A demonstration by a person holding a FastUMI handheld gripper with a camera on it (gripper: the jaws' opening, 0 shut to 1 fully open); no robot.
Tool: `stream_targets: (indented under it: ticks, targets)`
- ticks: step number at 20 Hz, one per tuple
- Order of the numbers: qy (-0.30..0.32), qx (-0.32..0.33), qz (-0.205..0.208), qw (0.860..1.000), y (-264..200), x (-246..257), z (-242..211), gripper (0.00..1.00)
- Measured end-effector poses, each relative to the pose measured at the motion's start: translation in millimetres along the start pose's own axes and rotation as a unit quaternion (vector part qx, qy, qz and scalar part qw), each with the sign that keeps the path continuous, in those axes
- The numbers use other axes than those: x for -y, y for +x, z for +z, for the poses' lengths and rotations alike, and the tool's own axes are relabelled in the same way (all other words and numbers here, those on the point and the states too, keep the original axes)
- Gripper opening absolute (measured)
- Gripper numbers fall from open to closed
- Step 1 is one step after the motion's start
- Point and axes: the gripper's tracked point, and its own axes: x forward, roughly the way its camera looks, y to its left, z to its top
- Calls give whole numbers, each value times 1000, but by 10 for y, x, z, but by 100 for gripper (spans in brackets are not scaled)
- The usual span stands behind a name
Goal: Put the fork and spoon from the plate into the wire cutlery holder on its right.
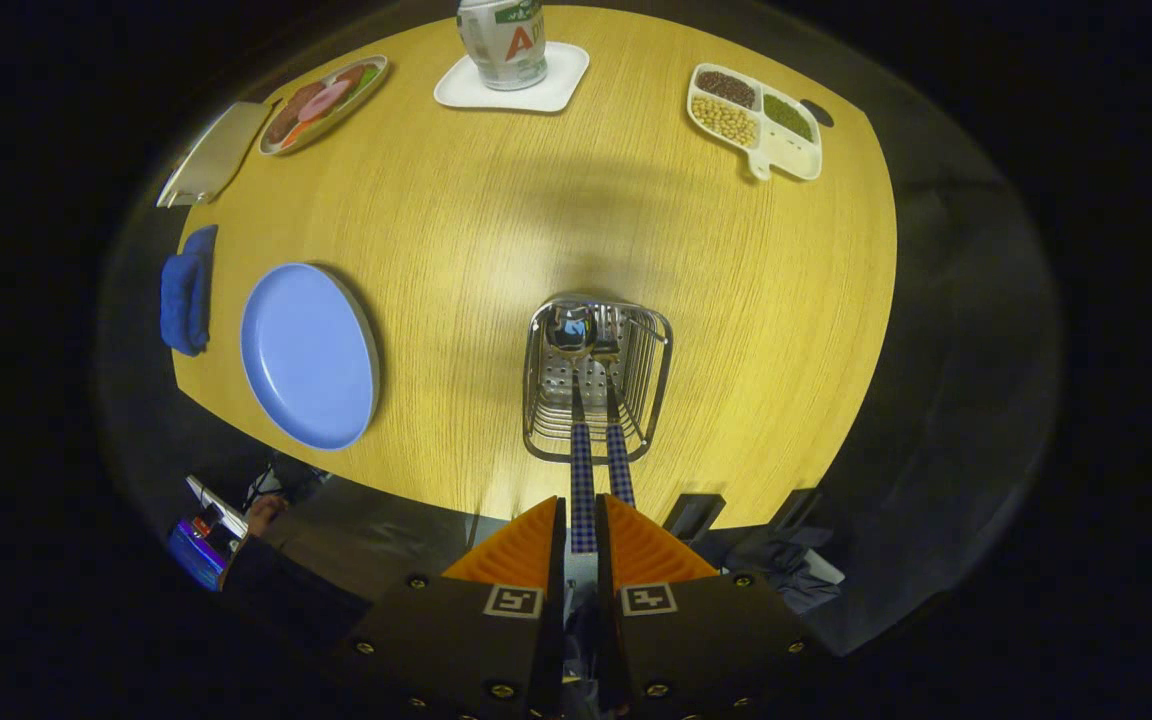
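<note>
Last step in hand: jaws nearly closed, pinching one checkered handle, the left of two; which utensil it belongs to I can't tell. The second checkered handle sits just beside it, apparently free. Both shafts run down into the wire cutlery holder near the bench's front edge, a spoon bowl showing at its bottom. Blue plate at the bench's left edge is bare, blue cloth just beyond it. Judgement: both pieces are in the holder; next move calls for spreading the jaws to let go, then backing straight up without snagging either handle or tipping the holder.
</note>
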Motion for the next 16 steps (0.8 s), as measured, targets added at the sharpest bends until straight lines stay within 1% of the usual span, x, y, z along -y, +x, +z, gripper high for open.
stream_targets:
  ticks: [2,3,4,5,6,8,10,11,12,13,14,15,16]
  targets:
    - [4,72,2,997,-212,-112,115,14]
    - [9,112,8,994,-333,-213,159,14]
    - [19,158,16,987,-469,-338,197,14]
    - [24,213,31,976,-625,-501,239,14]
    - [31,271,41,961,-834,-646,319,14]
    - [44,387,48,920,-1381,-875,420,14]
    - [56,484,43,872,-1834,-1014,351,14]
    - [58,521,42,851,-2013,-1105,269,14]
    - [59,567,50,820,-2198,-1222,225,14]
    - [63,610,45,789,-2371,-1298,146,14]
    - [63,651,30,756,-2529,-1382,13,15]
    - [70,690,2,721,-2714,-1421,-129,15]
    - [73,722,-20,688,-2872,-1446,-268,20]
